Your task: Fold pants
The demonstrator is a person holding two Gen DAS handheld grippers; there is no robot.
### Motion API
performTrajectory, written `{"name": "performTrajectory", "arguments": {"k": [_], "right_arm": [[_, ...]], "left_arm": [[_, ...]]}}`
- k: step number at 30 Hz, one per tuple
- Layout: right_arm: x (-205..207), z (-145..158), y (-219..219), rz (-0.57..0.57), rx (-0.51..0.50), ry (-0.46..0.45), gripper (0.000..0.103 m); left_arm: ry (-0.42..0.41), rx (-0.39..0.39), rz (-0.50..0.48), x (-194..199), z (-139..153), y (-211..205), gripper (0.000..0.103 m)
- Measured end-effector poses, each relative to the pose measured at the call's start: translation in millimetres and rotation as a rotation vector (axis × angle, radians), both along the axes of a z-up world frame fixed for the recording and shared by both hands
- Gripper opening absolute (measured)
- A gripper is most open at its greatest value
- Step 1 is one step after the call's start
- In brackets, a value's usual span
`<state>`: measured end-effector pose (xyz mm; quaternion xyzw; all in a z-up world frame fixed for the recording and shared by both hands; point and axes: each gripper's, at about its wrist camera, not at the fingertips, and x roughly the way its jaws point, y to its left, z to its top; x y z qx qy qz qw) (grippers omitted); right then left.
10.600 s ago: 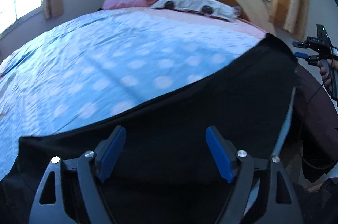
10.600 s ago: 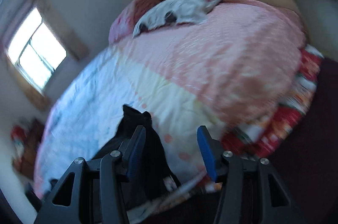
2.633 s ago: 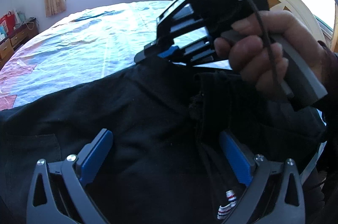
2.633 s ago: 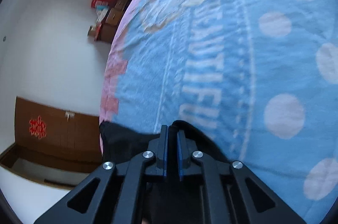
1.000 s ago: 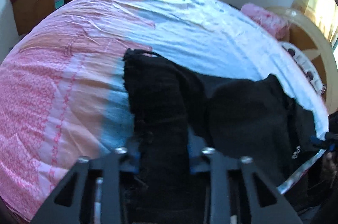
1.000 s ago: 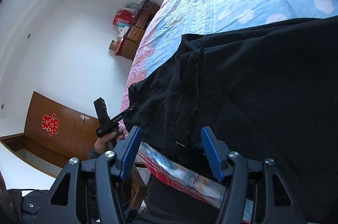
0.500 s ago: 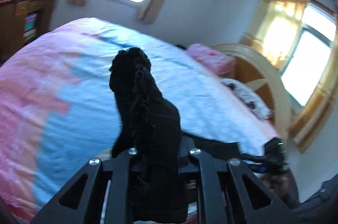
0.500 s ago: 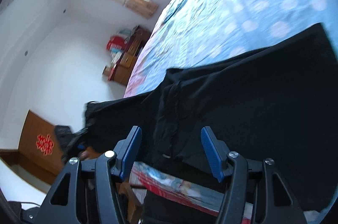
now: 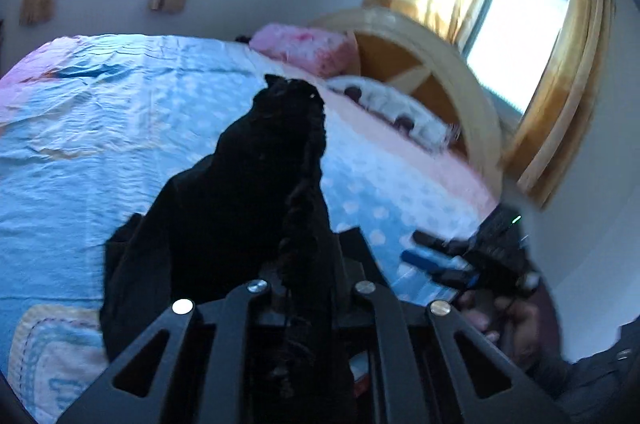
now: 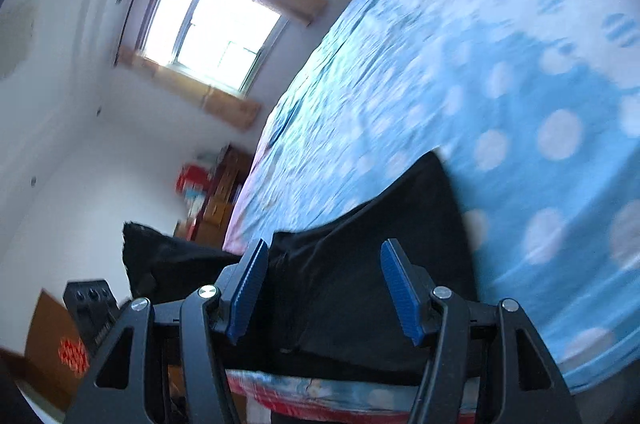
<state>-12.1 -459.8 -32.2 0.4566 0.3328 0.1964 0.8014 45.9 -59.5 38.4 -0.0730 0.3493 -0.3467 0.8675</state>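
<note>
The black pants [image 9: 248, 191] are bunched in my left gripper [image 9: 304, 288], which is shut on them and holds them lifted above the bed; the fabric hides its pads. In the right wrist view the rest of the pants [image 10: 360, 264] lies on the bed's near edge. My right gripper [image 10: 324, 288] is open and empty just above that fabric. It also shows in the left wrist view [image 9: 444, 260], low at the right. The left gripper [image 10: 96, 308] shows at lower left with the lifted pants end.
The bed [image 9: 80, 143] has a blue dotted cover with pink parts. Pillows [image 9: 308, 47] and a round wooden headboard [image 9: 460, 79] are at its far end. Windows are on two walls. A wooden cabinet [image 10: 212, 207] stands by the far wall.
My left gripper has kept swinging right toward the headboard with the lifted pants. My right gripper stays open and has turned toward the bed's head end.
</note>
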Motion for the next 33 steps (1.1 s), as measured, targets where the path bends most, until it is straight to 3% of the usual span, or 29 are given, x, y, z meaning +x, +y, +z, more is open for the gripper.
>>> {"name": "performTrajectory", "arguments": {"k": [8, 11, 14, 16, 18, 21, 23, 24, 28, 33], "right_arm": [[-6, -12, -23, -0.042, 0.016, 0.031, 0.060], [-7, -12, -27, -0.058, 0.020, 0.034, 0.060], [-7, -14, -30, -0.076, 0.016, 0.041, 0.060], [-6, -15, -31, -0.078, 0.010, 0.047, 0.060], [-5, -14, -29, -0.066, -0.006, 0.043, 0.060], [-4, -13, -25, -0.049, -0.019, 0.033, 0.060], [-1, -16, -20, -0.025, -0.022, 0.028, 0.060], [1, -17, -15, 0.002, -0.025, 0.029, 0.061], [10, -20, 9, 0.108, -0.049, 0.045, 0.066], [23, -23, 31, 0.170, -0.060, 0.044, 0.066]], "left_arm": [[0.066, 0.113, -0.043, 14, -51, -75, 0.011], [0.109, 0.098, -0.081, 21, -69, -100, 0.005], [0.097, 0.154, -0.113, 17, -84, -125, 0.006], [0.106, 0.155, -0.138, 13, -87, -133, 0.007], [0.062, 0.139, -0.131, 6, -76, -125, 0.008], [0.027, 0.058, -0.160, -3, -52, -105, 0.030], [-0.033, 0.034, -0.167, -13, -32, -90, 0.078], [-0.068, 0.043, -0.151, -18, -26, -84, 0.084], [-0.155, 0.123, -0.083, -22, -23, -52, 0.086], [-0.096, 0.201, 0.063, -1, -51, -10, 0.086]]}}
